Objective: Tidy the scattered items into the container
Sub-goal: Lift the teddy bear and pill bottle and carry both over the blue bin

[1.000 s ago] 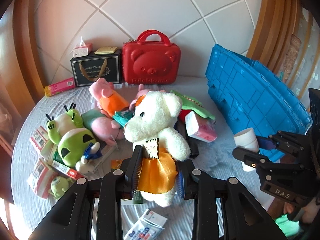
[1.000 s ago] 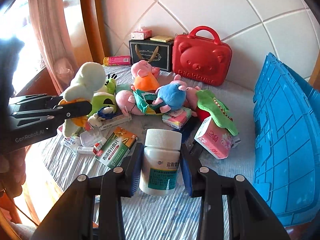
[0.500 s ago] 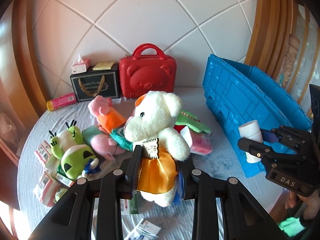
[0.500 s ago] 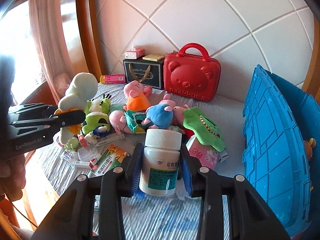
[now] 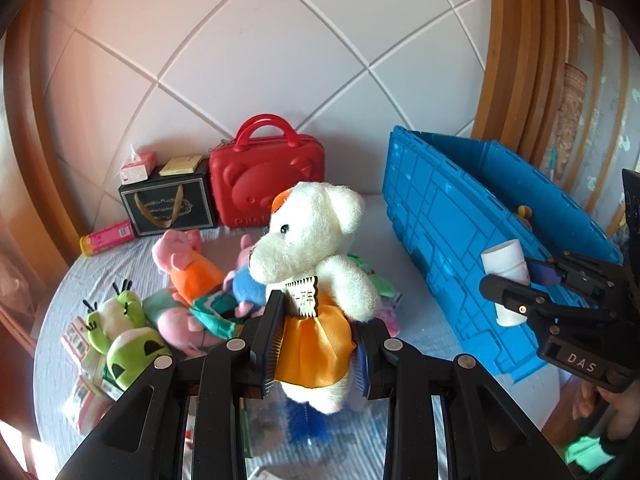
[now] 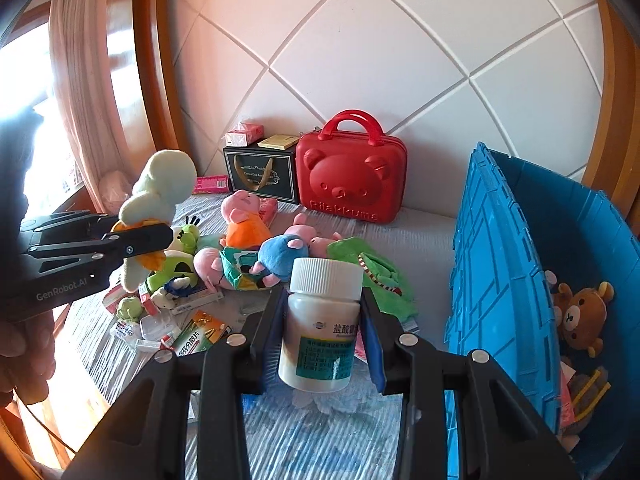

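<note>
Surface: striped pale bedspread (image 6: 304,432) below a white quilted wall panel (image 5: 320,60).
Left gripper (image 5: 318,344): clamped on the white plush bear in an orange skirt (image 5: 316,280), lifted above the bedspread's middle.
Right gripper (image 6: 322,328): clamped on the white plastic pill bottle (image 6: 320,328), raised.
Container: blue plastic crate (image 6: 500,280) at the bedspread's right edge.

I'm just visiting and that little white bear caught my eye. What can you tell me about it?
The white bear is a small plush toy with fluffy cream fur, a black eye, an orange patch on its head and a shiny orange skirt. A small tag with printed characters hangs at its chest. It is upright, lifted above the bed's toy pile, pinched at the skirt between the jaws of the left gripper. Nothing else touches it.
</note>
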Demonstrator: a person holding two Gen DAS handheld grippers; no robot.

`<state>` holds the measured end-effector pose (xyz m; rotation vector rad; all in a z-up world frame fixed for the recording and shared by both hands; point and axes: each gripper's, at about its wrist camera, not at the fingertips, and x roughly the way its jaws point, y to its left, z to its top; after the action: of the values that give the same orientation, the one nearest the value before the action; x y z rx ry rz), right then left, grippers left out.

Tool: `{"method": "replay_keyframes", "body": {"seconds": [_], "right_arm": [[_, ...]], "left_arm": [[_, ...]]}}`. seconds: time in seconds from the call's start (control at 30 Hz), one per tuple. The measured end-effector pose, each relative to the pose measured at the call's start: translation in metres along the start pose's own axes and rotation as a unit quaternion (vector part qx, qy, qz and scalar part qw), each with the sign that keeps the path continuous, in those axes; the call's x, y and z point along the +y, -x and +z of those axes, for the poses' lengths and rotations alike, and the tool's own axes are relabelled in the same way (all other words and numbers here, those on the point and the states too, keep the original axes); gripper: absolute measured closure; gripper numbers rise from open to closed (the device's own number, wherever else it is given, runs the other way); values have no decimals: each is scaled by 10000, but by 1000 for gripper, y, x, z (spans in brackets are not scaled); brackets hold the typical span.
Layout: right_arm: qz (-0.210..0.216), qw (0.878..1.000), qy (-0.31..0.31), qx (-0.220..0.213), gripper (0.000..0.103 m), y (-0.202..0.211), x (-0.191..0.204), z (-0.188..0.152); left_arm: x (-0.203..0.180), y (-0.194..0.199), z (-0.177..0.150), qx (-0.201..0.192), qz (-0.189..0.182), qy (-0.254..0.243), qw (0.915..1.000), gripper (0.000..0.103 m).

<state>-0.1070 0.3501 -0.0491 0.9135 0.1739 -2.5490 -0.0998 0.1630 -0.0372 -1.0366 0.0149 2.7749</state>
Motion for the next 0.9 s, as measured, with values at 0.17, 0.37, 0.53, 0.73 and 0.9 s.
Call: {"method": "replay_keyframes", "body": {"seconds": [0.17, 0.37, 0.53, 0.73, 0.9], "right_arm": [[-61, 9999, -48, -88, 68, 14, -25, 3], [-141, 9997, -123, -152, 68, 28, -55, 3], [-202, 9994, -236, -153, 68, 40, -81, 1], [-307, 9983, -418, -253, 68, 56, -114, -4], [-423, 9968, -575, -358, 68, 71, -143, -7]], "left_arm": [[-31, -8, 13, -45, -121, -81, 9999, 74], [-68, -19, 26, -86, -229, -167, 9996, 74], [-104, -26, 37, -136, -335, -284, 9989, 74], [-140, -29, 48, -167, -441, -451, 9979, 74], [-171, -33, 57, -185, -545, -609, 9965, 74]]}}
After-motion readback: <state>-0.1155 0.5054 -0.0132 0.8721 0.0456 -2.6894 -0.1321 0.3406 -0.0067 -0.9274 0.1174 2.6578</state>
